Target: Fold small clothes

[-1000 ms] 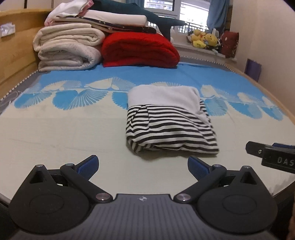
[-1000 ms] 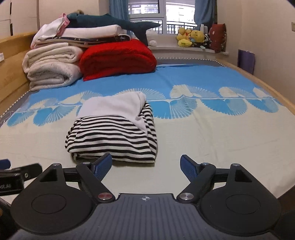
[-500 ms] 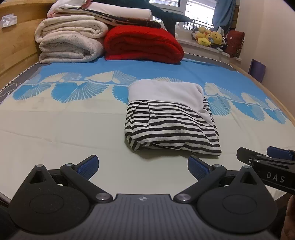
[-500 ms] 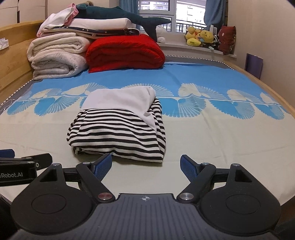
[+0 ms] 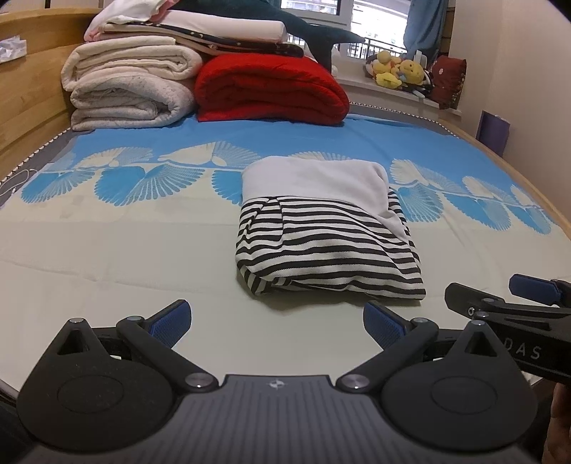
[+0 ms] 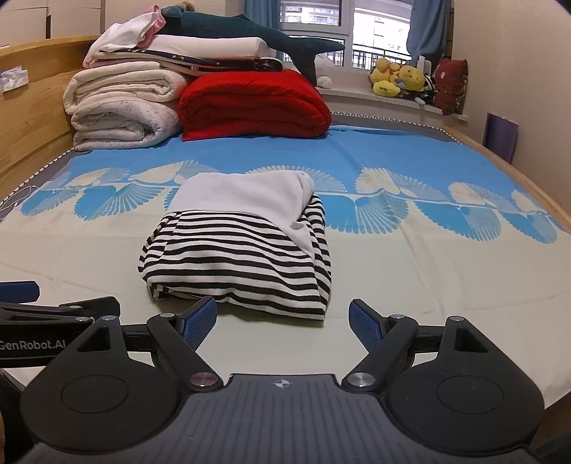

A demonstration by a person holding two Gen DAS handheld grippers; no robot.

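Observation:
A small black-and-white striped garment (image 5: 328, 246) with a plain white part on top lies folded into a compact rectangle on the bed. In the right wrist view the same striped garment (image 6: 239, 257) sits just beyond my fingers. My left gripper (image 5: 276, 323) is open and empty, hovering near the bed's front edge, a little short of the garment and to its left. My right gripper (image 6: 282, 321) is open too, with nothing between its blue pads, directly in front of the garment's near fold. Each gripper shows at the edge of the other's view.
A bed sheet (image 5: 107, 250) with a blue fan pattern covers the bed. Stacked cream blankets (image 5: 132, 89) and a red blanket (image 5: 271, 89) lie at the far end, under a plush shark (image 6: 257, 32). Stuffed toys (image 6: 399, 80) line the windowsill. A wooden headboard (image 5: 25, 107) runs along the left.
Both grippers have moved forward and slightly up toward the folded garment, which now looms larger. Both stay open. The garment has not moved.

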